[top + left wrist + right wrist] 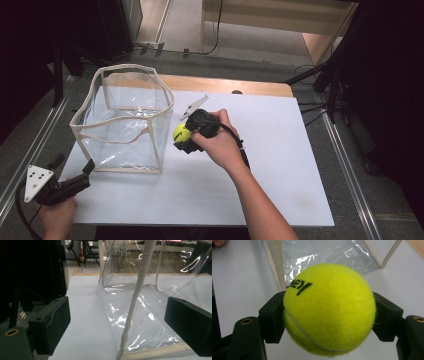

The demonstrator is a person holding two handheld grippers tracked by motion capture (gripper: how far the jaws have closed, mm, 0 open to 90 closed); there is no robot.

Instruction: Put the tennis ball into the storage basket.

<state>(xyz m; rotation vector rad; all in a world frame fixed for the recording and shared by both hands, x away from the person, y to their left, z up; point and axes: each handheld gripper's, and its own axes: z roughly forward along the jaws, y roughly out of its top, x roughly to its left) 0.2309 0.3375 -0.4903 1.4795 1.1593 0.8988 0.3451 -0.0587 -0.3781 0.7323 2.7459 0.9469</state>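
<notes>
A yellow tennis ball (pixel 181 133) (pixel 329 308) is clamped between the black jaws of my right gripper (pixel 186 136) (pixel 329 315), lifted off the white table just right of a clear plastic bag (pixel 124 120) with cream trim. The bag stands upright with its mouth open. My left gripper (pixel 75 172) (pixel 117 325) rests at the table's front left corner, open, with the bag's near corner seam (pixel 133 302) standing between its jaws and touching neither.
The white board (pixel 280 165) lies on a wooden table whose far edge (pixel 230 85) shows. A grey three-cornered plate (pixel 192 106) rides on the right gripper. Metal rails (pixel 350 175) run along both sides. Dark stands and cables crowd the floor behind.
</notes>
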